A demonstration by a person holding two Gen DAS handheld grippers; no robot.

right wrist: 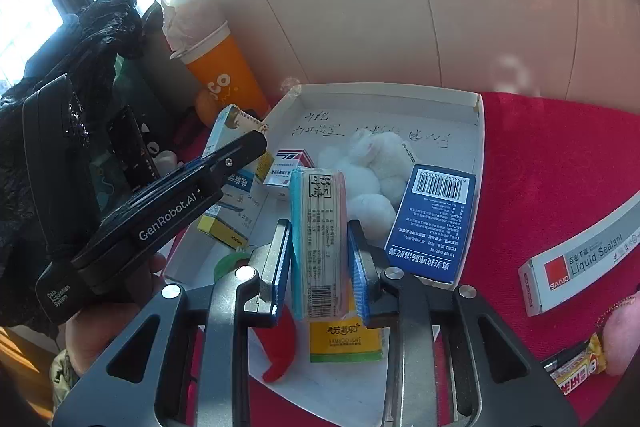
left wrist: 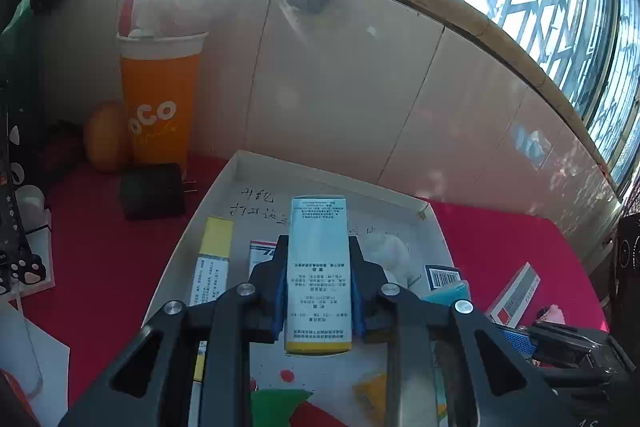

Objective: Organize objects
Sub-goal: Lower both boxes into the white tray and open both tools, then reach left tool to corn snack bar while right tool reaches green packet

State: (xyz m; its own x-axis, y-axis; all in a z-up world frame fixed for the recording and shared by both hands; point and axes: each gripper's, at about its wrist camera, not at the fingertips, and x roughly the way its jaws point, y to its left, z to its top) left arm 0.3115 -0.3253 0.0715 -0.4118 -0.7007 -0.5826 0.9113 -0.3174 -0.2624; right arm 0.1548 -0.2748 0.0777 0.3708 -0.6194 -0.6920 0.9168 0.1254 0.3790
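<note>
My left gripper (left wrist: 318, 291) is shut on a light blue medicine box with a yellow end (left wrist: 319, 267), held above the white cardboard tray (left wrist: 240, 163). My right gripper (right wrist: 319, 259) is shut on a clear pack of bamboo sticks with teal edges (right wrist: 319, 239), held over the same tray (right wrist: 476, 107). In the tray lie a yellow-and-white box (left wrist: 212, 267), a dark blue medicine box (right wrist: 432, 223), white cotton balls (right wrist: 372, 171), a small red-and-white box (right wrist: 290, 167) and a yellow bamboo pack (right wrist: 344, 339). The left gripper's body (right wrist: 168, 203) shows in the right wrist view.
An orange paper cup (left wrist: 158, 99), a black charger plug (left wrist: 154, 191) and an orange fruit (left wrist: 105, 137) stand behind the tray on the red cloth (left wrist: 100, 267). A Liquid Sealant box (right wrist: 580, 263), a snack bar (right wrist: 576, 367) and a pink thing (right wrist: 624, 339) lie to the right. A tiled wall is behind.
</note>
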